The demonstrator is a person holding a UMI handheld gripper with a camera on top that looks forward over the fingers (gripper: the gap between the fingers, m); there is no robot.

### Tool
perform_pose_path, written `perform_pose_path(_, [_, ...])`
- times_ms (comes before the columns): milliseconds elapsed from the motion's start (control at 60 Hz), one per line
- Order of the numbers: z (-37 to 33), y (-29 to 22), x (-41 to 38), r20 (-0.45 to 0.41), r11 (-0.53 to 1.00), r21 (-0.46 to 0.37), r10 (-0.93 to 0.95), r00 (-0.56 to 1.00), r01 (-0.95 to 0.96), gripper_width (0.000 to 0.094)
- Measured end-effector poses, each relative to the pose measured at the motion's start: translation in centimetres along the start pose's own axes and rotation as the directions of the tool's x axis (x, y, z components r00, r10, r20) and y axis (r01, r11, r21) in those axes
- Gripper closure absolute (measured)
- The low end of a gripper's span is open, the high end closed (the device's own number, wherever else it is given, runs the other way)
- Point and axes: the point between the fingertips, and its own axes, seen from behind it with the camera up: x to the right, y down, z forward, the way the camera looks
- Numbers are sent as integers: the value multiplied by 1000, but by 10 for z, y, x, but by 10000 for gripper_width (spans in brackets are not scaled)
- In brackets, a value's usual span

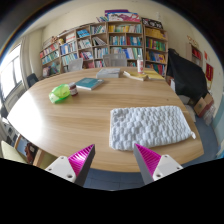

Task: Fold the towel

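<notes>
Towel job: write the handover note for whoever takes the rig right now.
Tongs: open, holding nothing, with pink pads showing on both fingers.
Towel: lies on the round wooden table, just ahead of the fingers and toward the right one, not touched. It looks like a compact rectangle; whether it is already folded once I cannot tell.
Done: nothing evident.
Left: grip a towel edge, fold it over, release.

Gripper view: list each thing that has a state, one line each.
towel: lying flat on the table, not yet folded, just ahead of the tongs
tongs: open, holding nothing
books: closed, lying flat on the table
green thing: resting on the table
</notes>
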Motion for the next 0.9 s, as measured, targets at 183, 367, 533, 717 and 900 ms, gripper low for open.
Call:
perform_pose_path(183, [87,-10,11,-15,995,-59,-75,997,74,145])
perform_pose_path(367, [137,-3,25,-29,987,-87,-135,990,132,341])
perform_pose_path(533, [139,-6,44,-66,986,-90,-146,987,140,817])
perform_pose_path(717, [140,-4,40,24,981,-130,-143,989,145,888])
perform_pose_path(900, [126,-23,36,199,979,-161,-93,976,126,918])
